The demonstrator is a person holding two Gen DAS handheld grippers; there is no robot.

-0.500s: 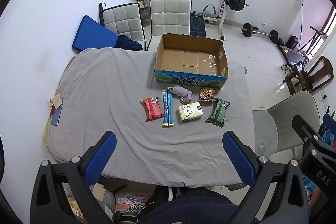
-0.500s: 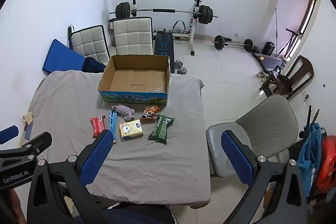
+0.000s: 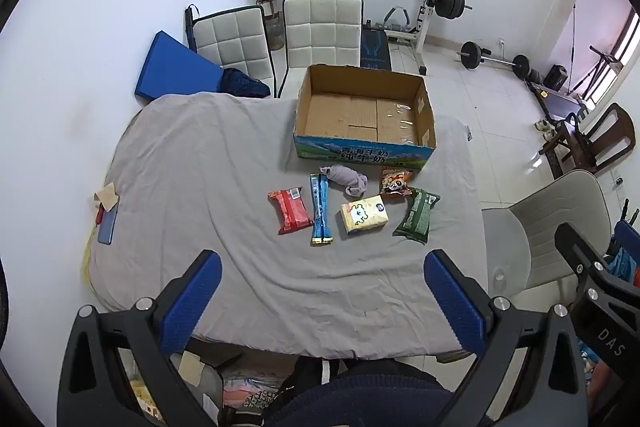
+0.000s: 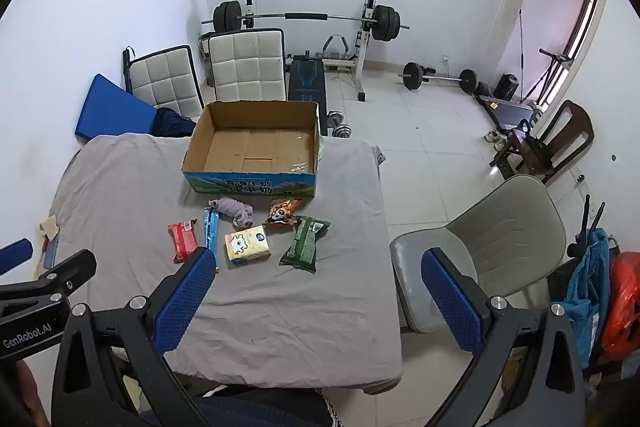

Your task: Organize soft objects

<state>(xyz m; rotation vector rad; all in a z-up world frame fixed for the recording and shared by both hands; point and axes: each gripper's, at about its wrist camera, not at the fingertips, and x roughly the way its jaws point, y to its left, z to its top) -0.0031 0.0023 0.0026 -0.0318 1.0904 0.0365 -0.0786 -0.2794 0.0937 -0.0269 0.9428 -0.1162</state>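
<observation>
An open, empty cardboard box (image 3: 364, 115) (image 4: 256, 147) stands at the far side of a grey-covered table (image 3: 200, 167) (image 4: 120, 187). In front of it lie a red packet (image 3: 291, 209) (image 4: 183, 237), a blue stick pack (image 3: 320, 211) (image 4: 211, 227), a grey rolled cloth (image 3: 348, 179) (image 4: 237, 210), a yellow tissue pack (image 3: 364, 214) (image 4: 247, 245), an orange snack bag (image 3: 394, 183) (image 4: 283, 213) and a green packet (image 3: 417, 214) (image 4: 306, 243). My left gripper (image 3: 320, 303) is open and empty, high above the table's near edge. My right gripper (image 4: 320, 303) is open and empty, above the near right edge.
Two white padded chairs (image 3: 320, 31) and a blue mat (image 3: 172, 71) stand behind the table. A grey chair (image 4: 492, 243) is at the table's right. A phone and paper (image 3: 106, 215) lie at the left edge. Weight equipment (image 4: 304, 19) lines the back wall.
</observation>
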